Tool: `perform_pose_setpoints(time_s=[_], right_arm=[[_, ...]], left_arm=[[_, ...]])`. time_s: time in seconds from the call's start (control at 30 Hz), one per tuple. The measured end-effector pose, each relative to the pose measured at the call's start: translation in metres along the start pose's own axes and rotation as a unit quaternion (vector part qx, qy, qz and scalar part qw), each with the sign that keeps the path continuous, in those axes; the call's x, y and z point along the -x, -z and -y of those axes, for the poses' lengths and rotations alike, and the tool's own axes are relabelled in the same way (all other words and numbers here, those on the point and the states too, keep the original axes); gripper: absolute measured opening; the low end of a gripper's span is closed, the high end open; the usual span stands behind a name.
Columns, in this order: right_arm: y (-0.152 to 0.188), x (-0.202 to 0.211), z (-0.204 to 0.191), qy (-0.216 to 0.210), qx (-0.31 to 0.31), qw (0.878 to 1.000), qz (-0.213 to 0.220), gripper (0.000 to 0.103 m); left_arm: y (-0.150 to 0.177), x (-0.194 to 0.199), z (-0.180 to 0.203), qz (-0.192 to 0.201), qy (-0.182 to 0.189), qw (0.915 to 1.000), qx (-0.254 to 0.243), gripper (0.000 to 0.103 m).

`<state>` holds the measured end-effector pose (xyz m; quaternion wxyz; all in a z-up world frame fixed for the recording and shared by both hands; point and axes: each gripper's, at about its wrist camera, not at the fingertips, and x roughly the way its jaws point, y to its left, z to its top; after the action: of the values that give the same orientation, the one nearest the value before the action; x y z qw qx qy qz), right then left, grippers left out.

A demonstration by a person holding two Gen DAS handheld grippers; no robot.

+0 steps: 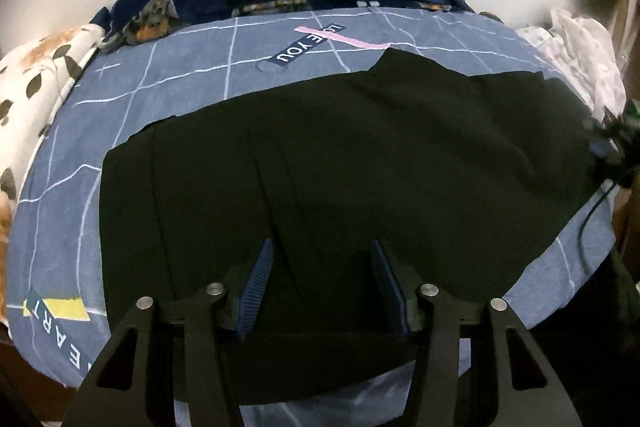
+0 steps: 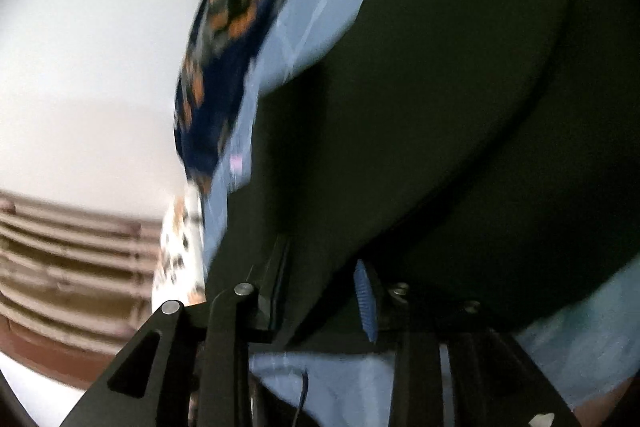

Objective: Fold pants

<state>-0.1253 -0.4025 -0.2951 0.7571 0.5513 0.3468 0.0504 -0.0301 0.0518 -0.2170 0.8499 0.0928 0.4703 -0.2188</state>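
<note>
Hovering with jaws apart and empty, the left tool sits low in its frame over the black pants, which are spread flat on the blue bed sheet. In its blurred view the right tool stands partly open over the pants.

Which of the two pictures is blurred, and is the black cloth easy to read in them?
Left wrist view: sharp, with fisheye bending at the edges; the black pants are dark, with only faint creases visible on the blue sheet. Right wrist view: smeared by motion blur; the pants are a featureless dark mass.
</note>
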Motion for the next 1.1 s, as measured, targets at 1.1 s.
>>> perform_pose_setpoints(time_s=[1.1], right_arm=[[-0.086, 0.159, 0.146, 0.009, -0.149, 0.970, 0.191, 0.004]], left_arm=[[0.005, -0.007, -0.014, 0.033, 0.011, 0.9994, 0.002, 0.060]])
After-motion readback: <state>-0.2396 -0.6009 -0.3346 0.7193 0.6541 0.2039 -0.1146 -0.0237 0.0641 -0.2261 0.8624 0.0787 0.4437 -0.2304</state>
